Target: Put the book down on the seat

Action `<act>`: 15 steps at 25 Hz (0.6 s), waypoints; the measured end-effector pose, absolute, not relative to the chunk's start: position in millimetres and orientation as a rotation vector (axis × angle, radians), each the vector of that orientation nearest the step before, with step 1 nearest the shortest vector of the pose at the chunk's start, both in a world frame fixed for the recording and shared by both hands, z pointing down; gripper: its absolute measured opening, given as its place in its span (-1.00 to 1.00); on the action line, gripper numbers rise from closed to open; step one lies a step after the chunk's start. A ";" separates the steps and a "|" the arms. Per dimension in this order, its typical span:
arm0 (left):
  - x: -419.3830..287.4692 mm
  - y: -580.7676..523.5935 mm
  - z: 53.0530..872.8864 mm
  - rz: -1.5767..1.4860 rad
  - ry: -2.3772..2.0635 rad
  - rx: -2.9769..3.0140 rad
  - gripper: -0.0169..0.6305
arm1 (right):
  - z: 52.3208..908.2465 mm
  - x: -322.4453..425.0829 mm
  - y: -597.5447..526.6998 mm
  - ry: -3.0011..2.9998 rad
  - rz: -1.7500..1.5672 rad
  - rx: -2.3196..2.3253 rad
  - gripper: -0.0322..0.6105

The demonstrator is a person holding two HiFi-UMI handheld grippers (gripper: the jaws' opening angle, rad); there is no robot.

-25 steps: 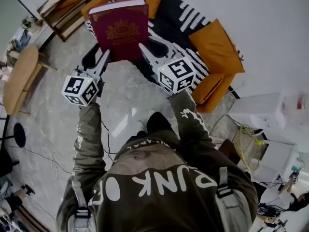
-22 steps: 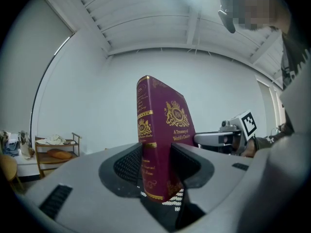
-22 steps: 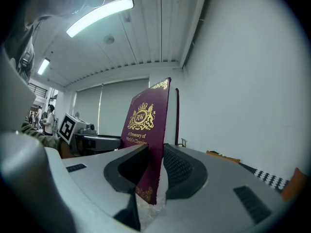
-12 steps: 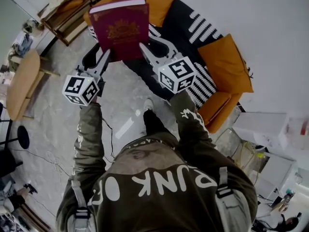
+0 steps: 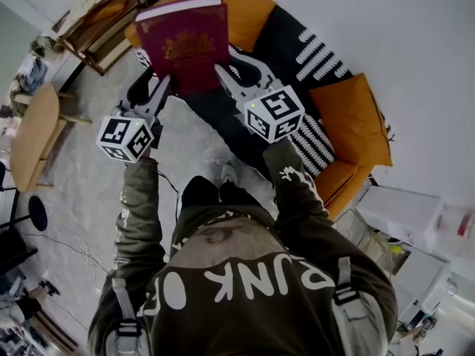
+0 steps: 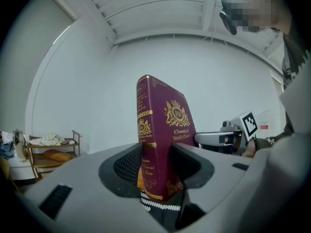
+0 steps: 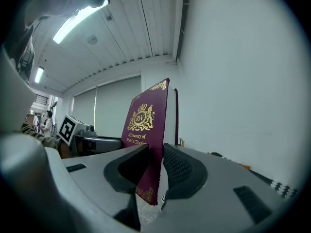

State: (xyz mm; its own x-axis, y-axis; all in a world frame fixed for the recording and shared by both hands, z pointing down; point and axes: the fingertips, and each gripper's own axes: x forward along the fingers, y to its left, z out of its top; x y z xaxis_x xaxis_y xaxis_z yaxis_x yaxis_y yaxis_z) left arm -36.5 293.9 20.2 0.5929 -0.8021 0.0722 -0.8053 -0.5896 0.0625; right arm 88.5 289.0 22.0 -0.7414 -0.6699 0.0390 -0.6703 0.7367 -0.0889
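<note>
Maroon book (image 6: 167,144), front cover, gold print: a crest (image 6: 177,113) with the letters "RW", and under it the title "A Treasury of World's Classics". The gold lettering on the spine (image 6: 144,125) is too small to read. The person's jacket (image 5: 245,284) carries large white letters, "PUNK OF", seen upside down.

A living-room corner set up inside a plain work or studio room. An orange sofa (image 5: 349,117) with a striped black-and-white throw (image 5: 312,58) sits at one o'clock, a wooden shelf rack (image 5: 96,21) at eleven and a round wooden table (image 5: 30,136) at nine. Loose cables (image 5: 74,247) trail over the floor at eight, and strip lights (image 7: 80,21) hang from the panelled ceiling.
</note>
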 end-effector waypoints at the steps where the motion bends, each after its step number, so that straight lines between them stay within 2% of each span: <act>1: -37.1 286.9 22.1 0.060 -1.377 2.721 -0.41 | 23.8 88.0 282.1 -2.923 0.159 1.128 -0.57; 15: -63.8 150.6 87.7 0.106 -1.289 2.659 -0.41 | 88.7 61.3 149.9 -2.834 0.296 1.160 -0.57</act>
State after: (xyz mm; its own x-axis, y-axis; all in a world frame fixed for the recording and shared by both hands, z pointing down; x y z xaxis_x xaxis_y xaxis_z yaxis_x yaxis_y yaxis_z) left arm -63.8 150.6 87.7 0.6205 -0.7708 0.1440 -0.7840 -0.6061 0.1342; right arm 61.3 149.9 88.7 -0.7138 -0.6877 0.1323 -0.7002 0.6974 -0.1526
